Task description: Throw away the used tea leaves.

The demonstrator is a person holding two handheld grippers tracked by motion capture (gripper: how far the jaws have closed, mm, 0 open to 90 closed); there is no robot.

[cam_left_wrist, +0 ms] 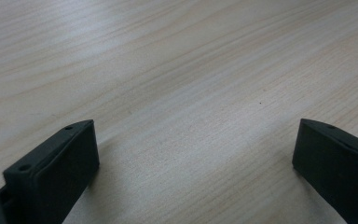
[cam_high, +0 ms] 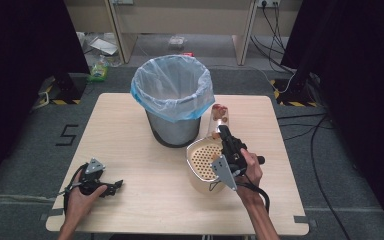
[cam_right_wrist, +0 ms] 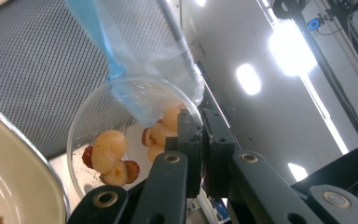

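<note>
The bin (cam_high: 174, 102), mesh-walled and lined with a pale blue bag, stands at the centre of the surface (cam_high: 145, 165); what lies inside it cannot be made out. At its 4 o'clock sits a cream strainer basket (cam_high: 202, 162) with a perforated floor, which looks bare. Between them, the right gripper (cam_high: 222, 131) pinches the rim of a clear plastic cup (cam_right_wrist: 121, 135), its fingers (cam_right_wrist: 189, 144) closed tight on the thin wall. The cup holds a few peeled yellowish fruits (cam_right_wrist: 107, 151) with reddish skins. Tipped this steeply, the fruit could slide out short of the bin, and the flimsy rim could buckle or slip under so narrow a pinch. At 7 o'clock the left gripper (cam_left_wrist: 191, 154) rests low on the surface, fingers wide apart and holding nothing.
</note>
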